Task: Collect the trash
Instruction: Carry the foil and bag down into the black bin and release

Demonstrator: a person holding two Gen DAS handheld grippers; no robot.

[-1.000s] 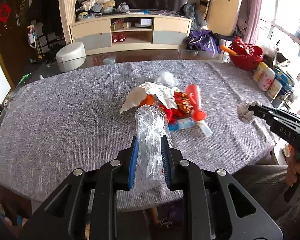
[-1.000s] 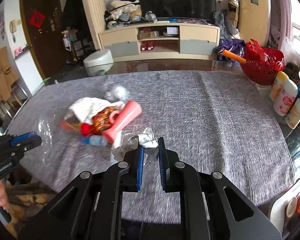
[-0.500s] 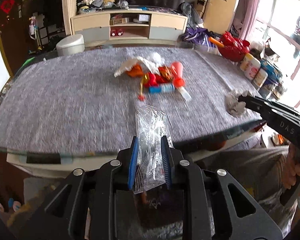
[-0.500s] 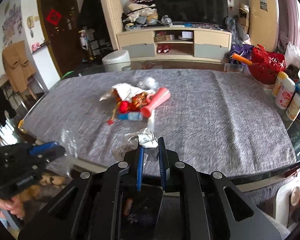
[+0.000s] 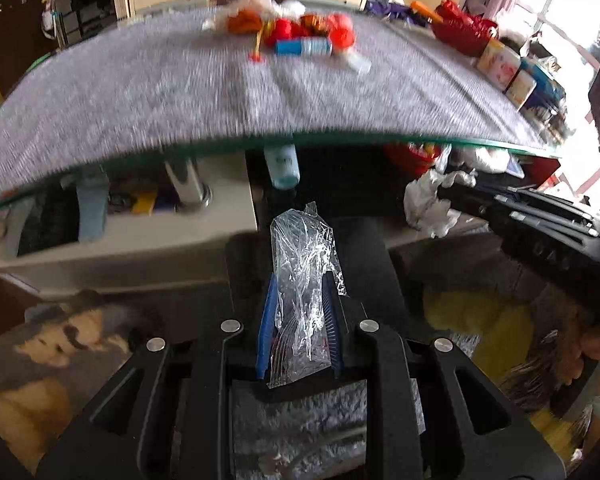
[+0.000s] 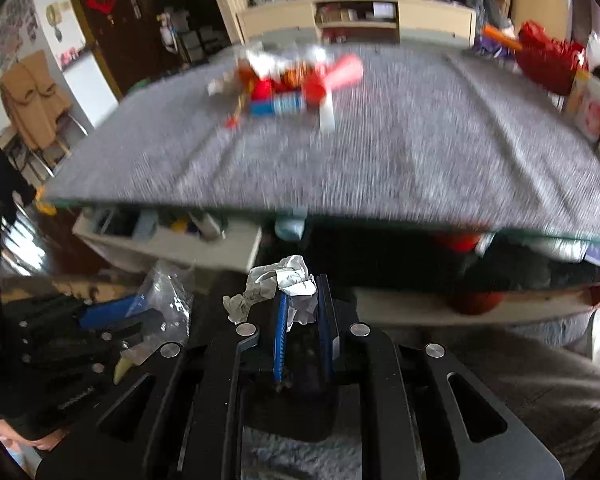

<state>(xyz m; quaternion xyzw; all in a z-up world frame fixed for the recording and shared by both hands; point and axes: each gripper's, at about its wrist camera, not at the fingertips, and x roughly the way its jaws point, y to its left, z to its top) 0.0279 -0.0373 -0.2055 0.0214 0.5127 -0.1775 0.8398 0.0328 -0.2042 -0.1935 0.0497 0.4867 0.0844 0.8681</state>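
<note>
My left gripper (image 5: pixel 298 292) is shut on a clear plastic wrapper (image 5: pixel 304 264), held below the table's front edge. My right gripper (image 6: pixel 302 292) is shut on a crumpled white paper (image 6: pixel 284 280), also below the table edge. In the left wrist view the right gripper (image 5: pixel 444 196) shows at the right with the paper (image 5: pixel 428 204). In the right wrist view the left gripper (image 6: pixel 140 304) shows at the left with the wrapper (image 6: pixel 168 296). A pile of trash (image 5: pixel 296 32) with red wrappers and a blue tube lies on the grey tablecloth (image 5: pixel 180 92); it also shows in the right wrist view (image 6: pixel 288 84).
A dark bin (image 5: pixel 308 240) stands below the grippers, under the glass table edge (image 5: pixel 340 140). A white shelf with clutter (image 5: pixel 120 216) sits under the table at the left. Bottles (image 5: pixel 512 72) and a red basket (image 5: pixel 464 28) stand at the table's right.
Both grippers have dropped from above the table to below its front edge, still holding the wrapper and the paper. The trash pile now looks farther away.
</note>
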